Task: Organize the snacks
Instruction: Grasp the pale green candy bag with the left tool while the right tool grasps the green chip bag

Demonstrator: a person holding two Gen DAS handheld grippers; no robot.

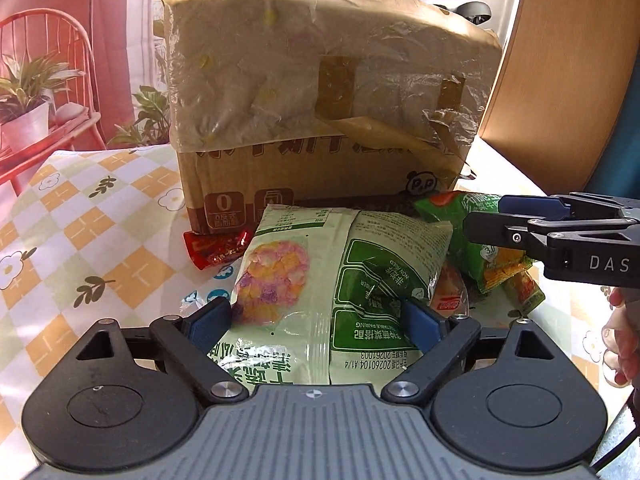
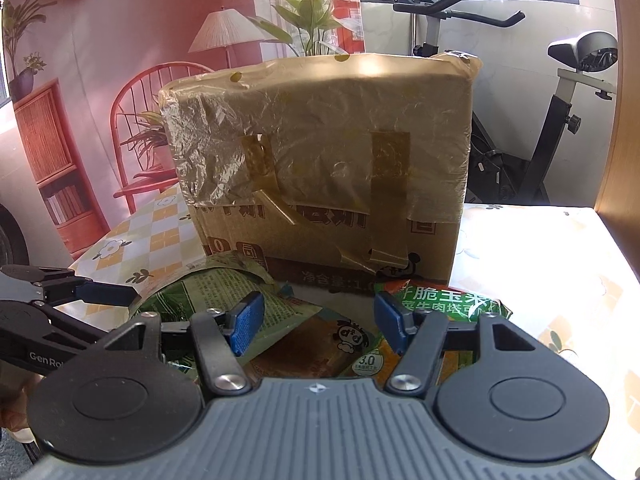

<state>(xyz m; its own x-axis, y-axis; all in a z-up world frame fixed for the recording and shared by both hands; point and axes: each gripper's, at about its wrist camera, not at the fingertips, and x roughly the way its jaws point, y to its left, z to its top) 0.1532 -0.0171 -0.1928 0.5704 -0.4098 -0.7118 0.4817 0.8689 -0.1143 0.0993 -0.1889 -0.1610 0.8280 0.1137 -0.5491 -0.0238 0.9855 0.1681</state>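
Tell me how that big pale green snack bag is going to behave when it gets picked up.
The pale green bag looks puffed with air, so it is probably light for its size. Its glossy film may slip on the left gripper, whose pads stand at its sides. Gripped at one end, it would likely sag, and a hard squeeze could crush the contents.

The table (image 1: 100,216) has a cloth with orange, pale green and white checks, with white flowers and dark leaves. The cardboard box (image 1: 320,92) is brown. One snack bag (image 1: 340,280) is pale green with pink and yellow pieces; a small packet (image 1: 216,246) is red.
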